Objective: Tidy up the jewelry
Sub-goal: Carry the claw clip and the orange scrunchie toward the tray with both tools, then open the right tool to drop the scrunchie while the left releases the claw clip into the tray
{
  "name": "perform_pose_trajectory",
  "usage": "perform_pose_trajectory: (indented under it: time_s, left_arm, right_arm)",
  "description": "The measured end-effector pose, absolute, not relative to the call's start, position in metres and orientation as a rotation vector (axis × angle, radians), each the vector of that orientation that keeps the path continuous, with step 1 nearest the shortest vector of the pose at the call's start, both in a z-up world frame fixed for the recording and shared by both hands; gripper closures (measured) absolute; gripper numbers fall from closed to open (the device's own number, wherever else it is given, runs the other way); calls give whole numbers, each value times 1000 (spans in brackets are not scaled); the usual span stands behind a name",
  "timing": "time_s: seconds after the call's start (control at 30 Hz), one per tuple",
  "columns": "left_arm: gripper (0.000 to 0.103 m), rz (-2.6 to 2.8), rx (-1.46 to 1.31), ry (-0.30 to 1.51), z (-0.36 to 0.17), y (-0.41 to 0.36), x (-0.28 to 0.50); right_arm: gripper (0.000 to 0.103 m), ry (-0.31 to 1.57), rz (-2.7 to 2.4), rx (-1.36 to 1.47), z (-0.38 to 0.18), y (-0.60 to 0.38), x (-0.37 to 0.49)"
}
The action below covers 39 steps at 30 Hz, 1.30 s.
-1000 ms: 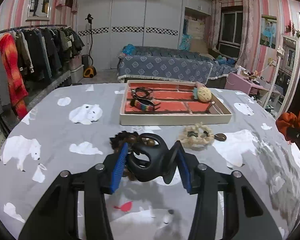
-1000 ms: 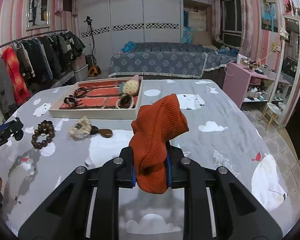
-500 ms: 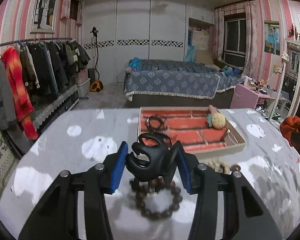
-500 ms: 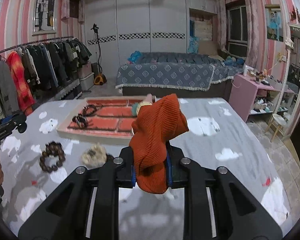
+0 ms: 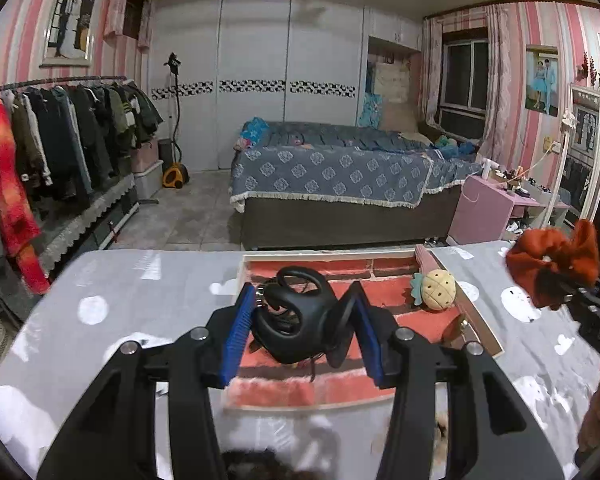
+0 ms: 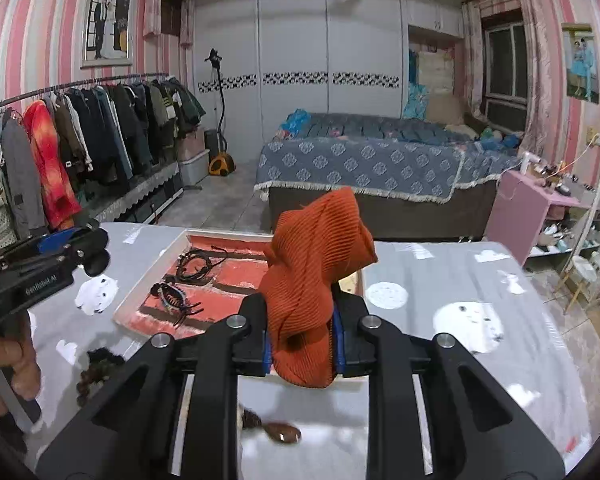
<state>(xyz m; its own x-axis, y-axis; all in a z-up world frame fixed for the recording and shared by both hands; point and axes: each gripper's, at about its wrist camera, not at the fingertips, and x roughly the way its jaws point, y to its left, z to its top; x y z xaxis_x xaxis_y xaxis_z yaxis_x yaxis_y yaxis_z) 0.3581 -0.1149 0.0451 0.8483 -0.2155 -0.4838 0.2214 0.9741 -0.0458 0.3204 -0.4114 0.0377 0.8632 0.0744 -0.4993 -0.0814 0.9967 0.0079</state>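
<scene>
My left gripper [image 5: 300,332] is shut on a black hair claw clip [image 5: 296,320] and holds it above the brick-patterned tray [image 5: 484,332]. My right gripper [image 6: 300,340] is shut on an orange scrunchie [image 6: 312,276] over the tray's right near corner [image 6: 132,304]. The scrunchie also shows in the left wrist view [image 5: 552,264]. In the tray lie black cord bracelets [image 6: 198,262], a striped bracelet [image 6: 172,296] and a pineapple plush clip [image 5: 436,290]. A brown bead bracelet [image 6: 96,372] lies on the table in front of the tray.
The table wears a grey polar-bear cloth [image 6: 460,320]. A fluffy hair tie with a brown pendant [image 6: 280,434] lies near the front. The left gripper and the hand holding it show in the right wrist view [image 6: 40,268]. A bed and clothes rack stand behind.
Both grippers have moved forward and now hover over the tray. The bead bracelet and fluffy tie have dropped to the lower frame edges. Both grips are unchanged.
</scene>
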Motion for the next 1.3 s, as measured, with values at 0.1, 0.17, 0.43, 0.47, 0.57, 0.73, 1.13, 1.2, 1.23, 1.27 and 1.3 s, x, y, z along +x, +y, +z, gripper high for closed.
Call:
perform_pose_trajectory:
  time_s: [0.1, 0.17, 0.43, 0.47, 0.57, 0.73, 1.13, 1.2, 1.23, 1.27, 1.3]
  left_arm:
    - [56, -234, 9, 548, 21, -125, 383]
    - [56, -215, 32, 574, 7, -131, 396]
    - [55, -242, -28, 719, -46, -136, 435]
    - [55, -239, -19, 723, -47, -136, 436]
    - [55, -242, -52, 749, -52, -131, 439]
    - [54, -235, -57, 749, -52, -127, 439]
    - [31, -226, -38, 672, -1, -109, 415]
    - [31, -206, -39, 643, 14, -96, 399]
    - [31, -192, -23, 624, 22, -88, 388]
    - [31, -182, -13, 613, 26, -85, 381]
    - [30, -164, 8, 594, 31, -80, 369]
  right_arm:
    - [81, 573, 75, -1, 13, -408, 357]
    - [81, 617, 78, 12, -7, -402, 380]
    - [80, 724, 91, -21, -65, -387, 419]
    - [79, 734, 82, -28, -69, -388, 421]
    - [75, 755, 71, -12, -78, -393, 423]
    - [63, 746, 75, 4, -75, -394, 418]
    - [49, 577, 79, 43, 4, -408, 372]
    - [48, 554, 79, 63, 14, -418, 357]
    - [47, 542, 77, 69, 19, -422, 347]
    - [44, 534, 73, 69, 22, -426, 337]
    - [40, 529, 69, 71, 23, -430, 326]
